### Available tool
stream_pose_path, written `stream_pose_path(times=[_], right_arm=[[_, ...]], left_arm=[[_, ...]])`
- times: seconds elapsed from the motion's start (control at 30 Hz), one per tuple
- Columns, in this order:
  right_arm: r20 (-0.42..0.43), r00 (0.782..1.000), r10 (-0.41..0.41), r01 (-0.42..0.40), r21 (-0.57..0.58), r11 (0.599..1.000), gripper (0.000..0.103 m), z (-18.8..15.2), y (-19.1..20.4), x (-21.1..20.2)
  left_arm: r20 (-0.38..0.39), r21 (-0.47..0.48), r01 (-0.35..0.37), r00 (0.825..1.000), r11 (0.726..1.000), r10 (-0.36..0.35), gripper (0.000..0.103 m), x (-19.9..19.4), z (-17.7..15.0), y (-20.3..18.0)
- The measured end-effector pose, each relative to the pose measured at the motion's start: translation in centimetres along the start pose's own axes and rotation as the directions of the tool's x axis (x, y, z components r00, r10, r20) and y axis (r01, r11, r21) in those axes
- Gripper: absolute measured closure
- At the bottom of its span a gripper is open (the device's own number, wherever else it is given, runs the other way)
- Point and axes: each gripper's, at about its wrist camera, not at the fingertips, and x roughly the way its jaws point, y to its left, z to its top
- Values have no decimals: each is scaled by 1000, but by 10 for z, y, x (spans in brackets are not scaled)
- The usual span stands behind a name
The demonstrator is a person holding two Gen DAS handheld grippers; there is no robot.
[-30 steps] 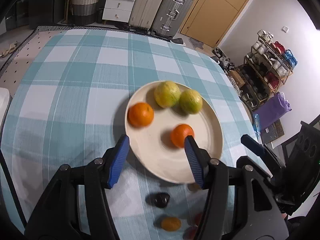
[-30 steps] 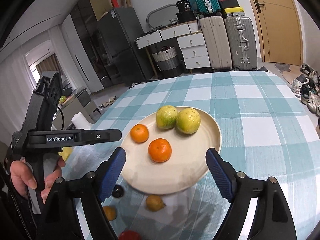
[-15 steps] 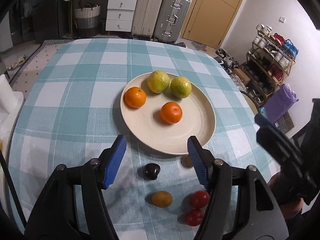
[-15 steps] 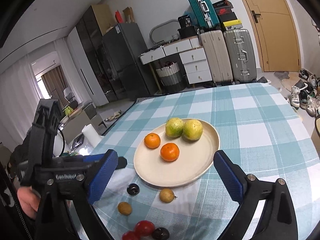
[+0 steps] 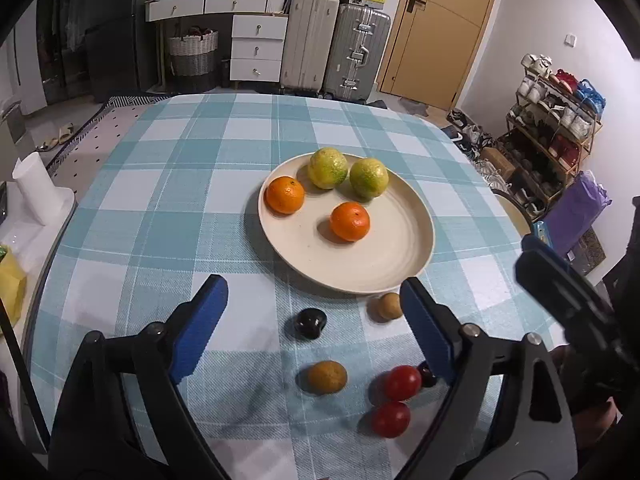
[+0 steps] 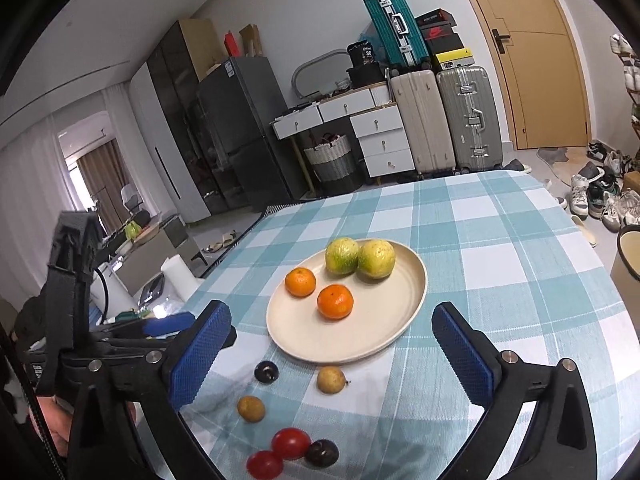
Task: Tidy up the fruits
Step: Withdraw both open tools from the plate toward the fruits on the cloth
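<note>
A cream plate (image 5: 396, 256) (image 6: 384, 320) on the checked tablecloth holds two oranges (image 5: 349, 221) (image 6: 335, 301) and two green-yellow citrus fruits (image 5: 328, 168) (image 6: 342, 256). In front of it lie small fruits: a dark plum (image 5: 310, 323) (image 6: 266, 371), two yellow-brown fruits (image 5: 327, 377) (image 6: 251, 409), two red tomatoes (image 5: 402, 383) (image 6: 291, 443) and another dark plum (image 6: 322, 453). My left gripper (image 5: 316, 322) is open and empty above the small fruits. My right gripper (image 6: 334, 354) is open and empty, also pulled back from the plate.
The round table's edge (image 5: 508, 200) curves on the right. A white paper roll (image 5: 34, 192) stands off the table's left side. Suitcases (image 5: 332, 48), drawers and a door stand behind. A shoe rack (image 5: 556, 128) is at the right.
Both grippers have drawn back and up from the plate. More of the table and the small fruits in front of the plate have come into view. Both stay open.
</note>
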Motion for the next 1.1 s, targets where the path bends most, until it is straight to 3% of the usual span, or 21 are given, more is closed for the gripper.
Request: stream_pose_path(times=[0.1, 0.33, 0.67, 0.93, 1.1], right_arm=[[-12, 1000, -7, 7, -7, 1000, 0, -5, 2, 0], [-21, 1000, -15, 15, -16, 1000, 0, -15, 4, -7], [-9, 997, -80, 79, -64, 995, 0, -33, 7, -16], [-49, 996, -78, 76, -56, 996, 0, -41, 3, -9], [-69, 995, -75, 72, -45, 996, 0, -46, 1, -4]], left_arm=[[3, -5, 6, 1000, 1000, -6, 1, -2, -5, 1], [-41, -29, 11, 999, 1000, -12, 1, 5, -22, 10], [-175, -42, 7, 985, 999, -14, 1, 39, -59, 25], [-215, 8, -10, 977, 1000, 11, 1, 56, -66, 17], [-209, 27, 15, 978, 1000, -9, 2, 59, -67, 15]])
